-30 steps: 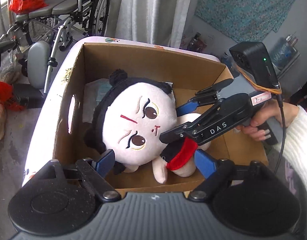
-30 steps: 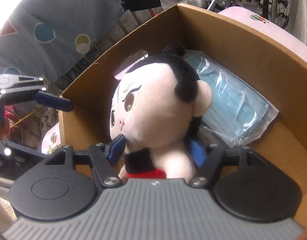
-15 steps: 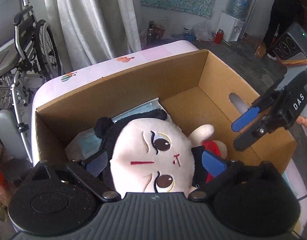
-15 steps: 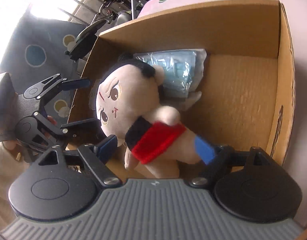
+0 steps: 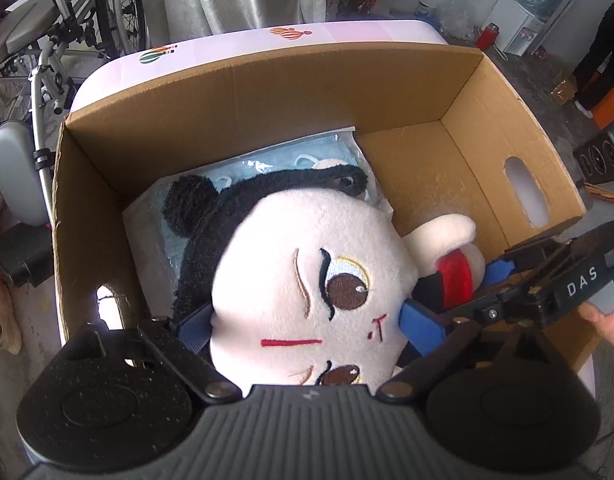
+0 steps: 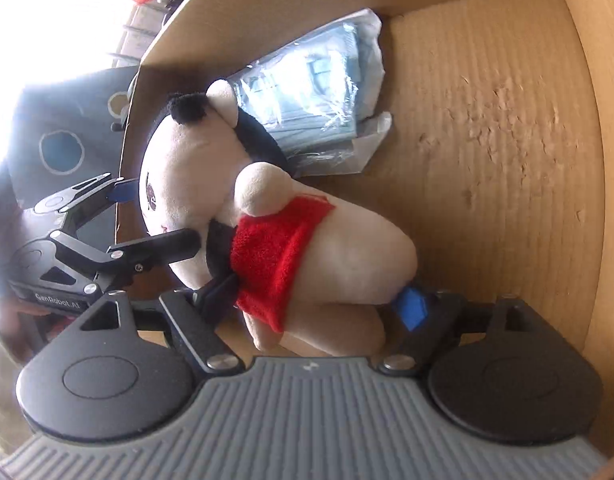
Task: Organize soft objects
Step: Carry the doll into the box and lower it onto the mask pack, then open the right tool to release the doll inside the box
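Two grippers straddle one soft doll in the box

One plush doll lies in the cardboard box, head partly over a bagged pack of blue face masks toward the box's 11 o'clock corner. Judged light, squashy and non-slippery, nothing fragile; the big head or the red-skirted waist are the places to pinch.

Left gripper: blue pads either side of the head, jaws wide and closing; pads look to be at the plush, firm squeeze unclear. Right gripper: jaws around the waist and legs at 6 o'clock, closing, pads touching the fabric.

Writing: "DAS" on the right gripper's body in the left view at 3 o'clock; "GenRobot.AI" on the left gripper in the right view at 9 o'clock.
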The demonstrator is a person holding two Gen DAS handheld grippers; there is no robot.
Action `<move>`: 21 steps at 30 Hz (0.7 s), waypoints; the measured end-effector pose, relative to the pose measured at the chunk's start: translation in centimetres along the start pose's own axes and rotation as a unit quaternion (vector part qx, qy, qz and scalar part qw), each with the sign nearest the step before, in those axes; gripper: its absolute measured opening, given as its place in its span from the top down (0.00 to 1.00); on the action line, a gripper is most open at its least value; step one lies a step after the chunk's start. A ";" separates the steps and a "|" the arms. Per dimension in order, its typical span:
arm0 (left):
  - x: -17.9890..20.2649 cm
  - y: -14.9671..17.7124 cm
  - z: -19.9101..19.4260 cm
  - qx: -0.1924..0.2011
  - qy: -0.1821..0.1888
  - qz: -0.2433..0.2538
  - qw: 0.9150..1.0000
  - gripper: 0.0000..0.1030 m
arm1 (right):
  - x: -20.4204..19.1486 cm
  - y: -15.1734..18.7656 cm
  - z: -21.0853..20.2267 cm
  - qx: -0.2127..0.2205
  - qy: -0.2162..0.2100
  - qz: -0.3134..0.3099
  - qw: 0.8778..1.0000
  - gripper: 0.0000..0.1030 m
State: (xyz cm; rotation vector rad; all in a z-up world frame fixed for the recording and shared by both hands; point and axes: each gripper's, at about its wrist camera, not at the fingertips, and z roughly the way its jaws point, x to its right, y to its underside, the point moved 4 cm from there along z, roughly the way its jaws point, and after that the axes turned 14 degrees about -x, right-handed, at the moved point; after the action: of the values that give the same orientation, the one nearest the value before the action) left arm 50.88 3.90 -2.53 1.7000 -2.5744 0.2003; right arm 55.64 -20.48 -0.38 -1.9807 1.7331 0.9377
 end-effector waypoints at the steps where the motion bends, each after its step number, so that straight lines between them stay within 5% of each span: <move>1: 0.0 0.6 -0.3 -0.007 0.000 -0.003 1.000 0.08 | -0.5 0.2 0.1 -0.005 0.002 -0.010 1.000 0.21; 9: -2.4 4.4 -1.0 -0.077 0.013 -0.075 0.994 0.13 | -3.2 -0.9 1.3 -0.030 -0.030 -0.028 0.999 0.21; 15: -3.3 4.2 -0.5 -0.062 0.001 -0.102 0.993 0.12 | -2.4 -3.5 1.9 -0.040 -0.032 0.025 0.998 0.19; 21: -3.0 4.5 -1.5 -0.041 -0.016 -0.093 0.995 0.23 | -2.6 -3.2 1.0 -0.034 -0.020 -0.010 0.999 0.19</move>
State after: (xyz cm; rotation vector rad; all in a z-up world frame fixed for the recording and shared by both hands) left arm 47.86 8.59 -1.74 1.9127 -2.3903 0.0593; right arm 58.43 -17.27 0.16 -2.0031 1.6779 1.0366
